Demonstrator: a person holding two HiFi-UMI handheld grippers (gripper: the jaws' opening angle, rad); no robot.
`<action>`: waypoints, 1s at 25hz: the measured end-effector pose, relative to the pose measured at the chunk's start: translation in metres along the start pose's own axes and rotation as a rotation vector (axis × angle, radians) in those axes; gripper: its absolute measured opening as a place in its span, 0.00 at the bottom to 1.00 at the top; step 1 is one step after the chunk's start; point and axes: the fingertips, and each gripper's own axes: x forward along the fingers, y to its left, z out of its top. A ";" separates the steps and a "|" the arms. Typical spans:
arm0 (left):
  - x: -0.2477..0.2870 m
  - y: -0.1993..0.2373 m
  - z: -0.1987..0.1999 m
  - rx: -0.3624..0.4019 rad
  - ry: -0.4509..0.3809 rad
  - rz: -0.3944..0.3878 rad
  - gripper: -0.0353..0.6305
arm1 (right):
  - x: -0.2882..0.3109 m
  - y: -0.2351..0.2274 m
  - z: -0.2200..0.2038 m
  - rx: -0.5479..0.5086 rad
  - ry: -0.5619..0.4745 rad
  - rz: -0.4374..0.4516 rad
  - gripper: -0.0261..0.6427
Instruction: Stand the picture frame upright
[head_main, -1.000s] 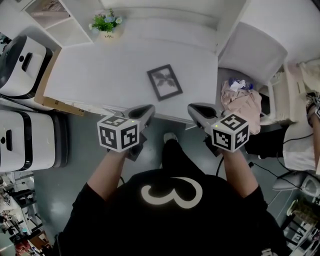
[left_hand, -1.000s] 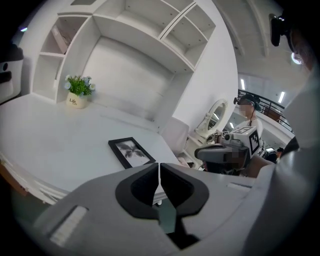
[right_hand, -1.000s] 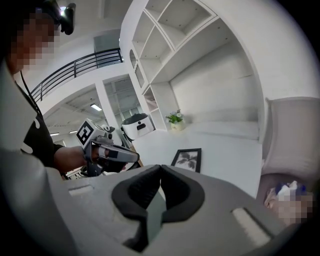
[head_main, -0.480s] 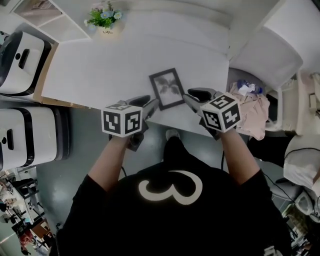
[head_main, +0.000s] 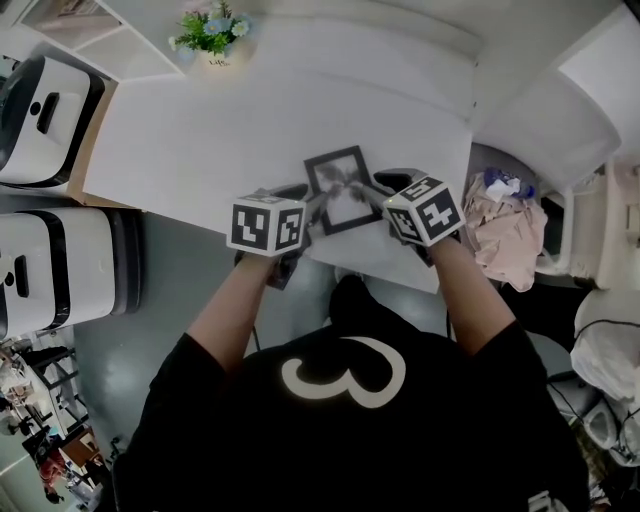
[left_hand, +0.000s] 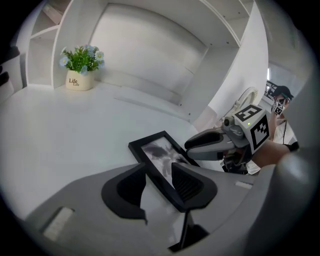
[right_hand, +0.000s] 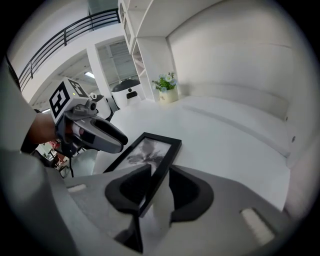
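The left claw (head_main: 311, 199) and right claw (head_main: 374, 187), jaws freshly spread, straddle opposite edges of the picture frame (head_main: 341, 186), which lies flat on the white bench (head_main: 190, 135).

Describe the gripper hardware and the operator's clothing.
The left gripper and right gripper match: grey moulded shells and dark ribbed fingers, each topped by a white cube with black square markers. The operator wears a black short-sleeved shirt with a white looped logo.
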 end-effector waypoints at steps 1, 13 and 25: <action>0.002 0.002 -0.002 0.003 0.009 0.007 0.29 | 0.003 -0.001 -0.001 0.004 0.004 -0.004 0.22; 0.009 0.011 -0.004 0.074 0.029 0.069 0.22 | 0.010 0.004 -0.001 0.016 0.007 0.024 0.18; 0.008 0.003 -0.011 0.082 0.021 0.063 0.22 | 0.003 0.010 -0.011 0.066 -0.027 0.012 0.17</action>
